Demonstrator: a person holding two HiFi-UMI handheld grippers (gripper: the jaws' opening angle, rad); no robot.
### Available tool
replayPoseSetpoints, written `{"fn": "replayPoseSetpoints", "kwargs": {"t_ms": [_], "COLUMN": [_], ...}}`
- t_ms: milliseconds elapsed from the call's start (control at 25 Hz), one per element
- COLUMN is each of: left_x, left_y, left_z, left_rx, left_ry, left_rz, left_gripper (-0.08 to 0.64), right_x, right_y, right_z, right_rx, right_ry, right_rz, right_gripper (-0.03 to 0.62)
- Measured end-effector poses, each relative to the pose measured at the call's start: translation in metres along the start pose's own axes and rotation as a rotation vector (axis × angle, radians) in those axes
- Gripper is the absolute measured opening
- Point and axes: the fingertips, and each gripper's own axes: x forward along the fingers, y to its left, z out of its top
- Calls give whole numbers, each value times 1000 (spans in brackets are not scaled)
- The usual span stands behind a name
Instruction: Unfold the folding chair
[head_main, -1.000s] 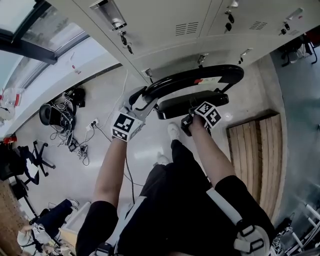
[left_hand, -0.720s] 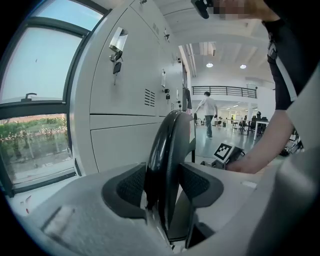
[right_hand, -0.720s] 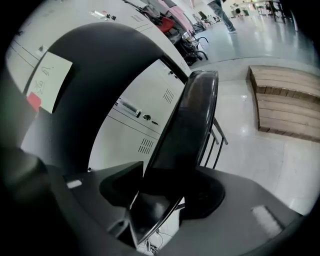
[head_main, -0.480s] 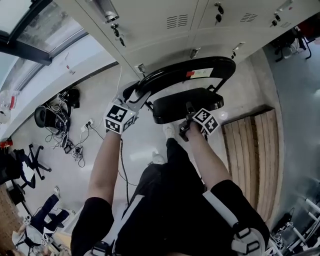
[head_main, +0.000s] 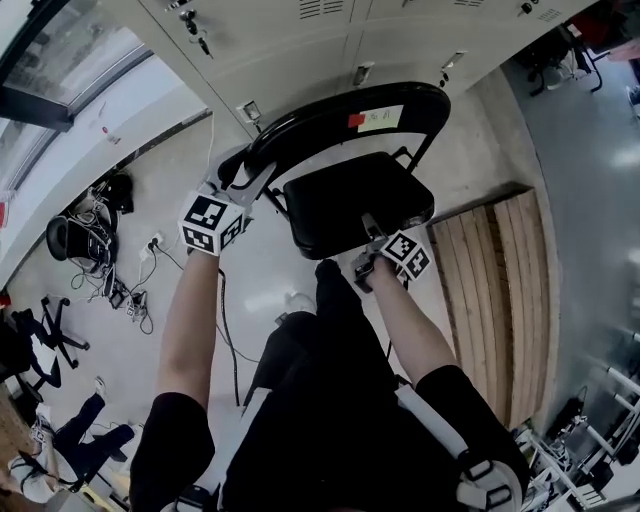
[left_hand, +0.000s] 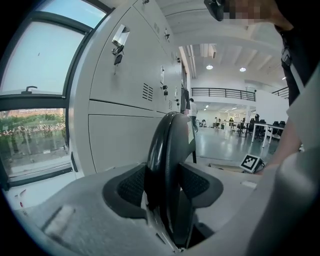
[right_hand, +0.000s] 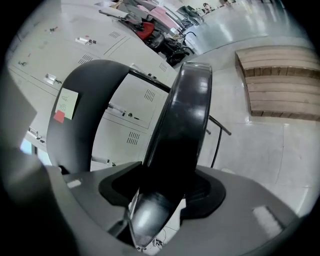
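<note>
– Two grippers on the folding chair (head_main: 350, 215), head view. Where does it stand?
– On the pale floor (head_main: 265, 290), just in front of the grey lockers (head_main: 300, 40). A slatted wooden platform (head_main: 495, 280) lies at its right. The backrest (head_main: 330, 112) is black and curved, with a pale label (head_main: 378, 118) and a red tag on it. The seat (head_main: 385, 190) is swung out from the backrest, top face towards the camera.
– And the grippers?
– The left gripper (head_main: 243, 178) is at the left end of the backrest, arm stretched out. The right gripper (head_main: 372, 230) is at the near edge of the seat.
– Left gripper view: jaws?
– Fairly wide, gripping the backrest. Both pads (left_hand: 131, 186) press on its edge, which rises between them. Lockers fill the left, with a window (left_hand: 30, 130) beside them. A bright hall shows far off at right.
– Right gripper view?
– Jaws at middling width, clamped on the edge of the seat, with dark padding on either side of it. They have just been opening slightly, and the seat sits between them in contact. The backrest arches at left, label facing the camera. The platform shows at upper right, lockers behind.
</note>
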Motion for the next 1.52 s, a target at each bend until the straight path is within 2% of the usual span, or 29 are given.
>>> {"fn": "replayPoseSetpoints", "kwargs": {"t_ms": [320,600,840,1040,1520], "left_x": [-7,-21,-11,-11,-10], "left_y": [-29,-46,-40,-46,-56], "left_z": [-18,-39,-35,-49,-66], "left_rx": [15,26,41,26,57], "left_ry": [-7,-23,-57,-58,-146], "left_rz": [-20,9,9,-3,17], "left_gripper": [202,202,204,204,206], "right_x": [-19,-27,-30,-33,-27], "right_y": [-58,-104,-125,-168,-218], "right_z": [-24,-51,-52,-69,-87], "right_rx": [54,79,106,142,166], "right_ry": [6,35,85,103,121], "right_rz": [38,62,47,13,29], "right_gripper": [252,258,264,275,293]}}
